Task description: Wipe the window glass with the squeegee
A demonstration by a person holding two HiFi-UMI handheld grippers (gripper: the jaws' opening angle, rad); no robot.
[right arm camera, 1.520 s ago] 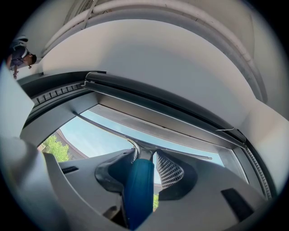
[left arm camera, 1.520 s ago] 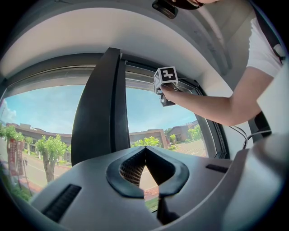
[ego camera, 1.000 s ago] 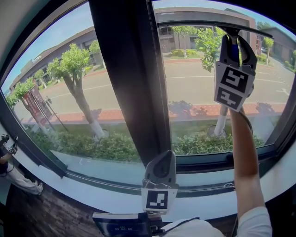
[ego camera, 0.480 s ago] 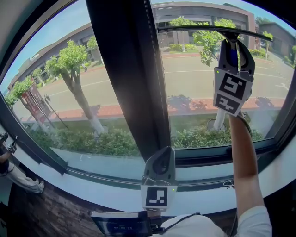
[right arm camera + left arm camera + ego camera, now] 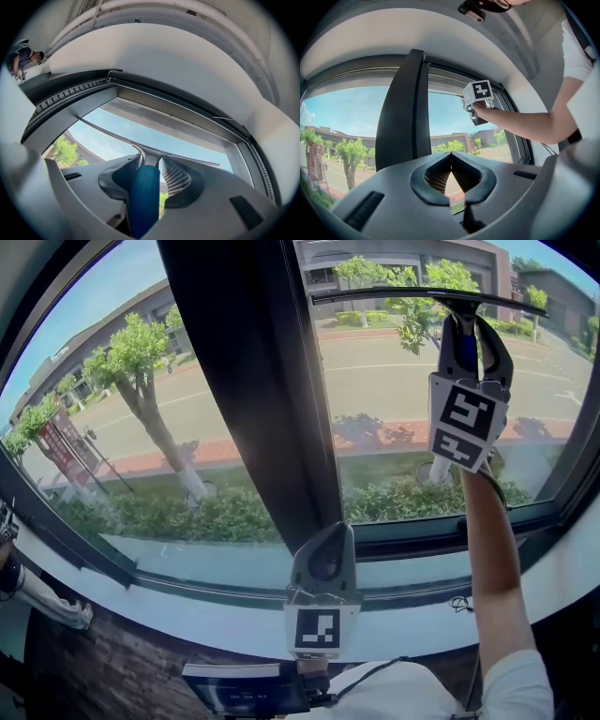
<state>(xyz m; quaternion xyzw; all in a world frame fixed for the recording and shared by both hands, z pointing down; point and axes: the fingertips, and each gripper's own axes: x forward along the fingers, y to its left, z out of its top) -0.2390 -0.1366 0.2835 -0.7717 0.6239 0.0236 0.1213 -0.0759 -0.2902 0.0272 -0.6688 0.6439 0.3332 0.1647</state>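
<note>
Squeegee [image 5: 412, 293] high on window glass [image 5: 394, 418], blade level across pane. Right hand-held gripper [image 5: 466, 329] pinching its blue handle. I judge it light and stiff, soft rubber edge; handle is right hold. Left hand-held gripper [image 5: 323, 563] pressed together, empty.

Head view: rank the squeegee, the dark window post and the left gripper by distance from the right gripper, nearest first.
1. Black-bladed, blue-handled squeegee: clamped in the right gripper, top right.
2. Dark vertical window post: to its left, centre of view.
3. The left gripper: low at centre, shut, holding nothing.
</note>
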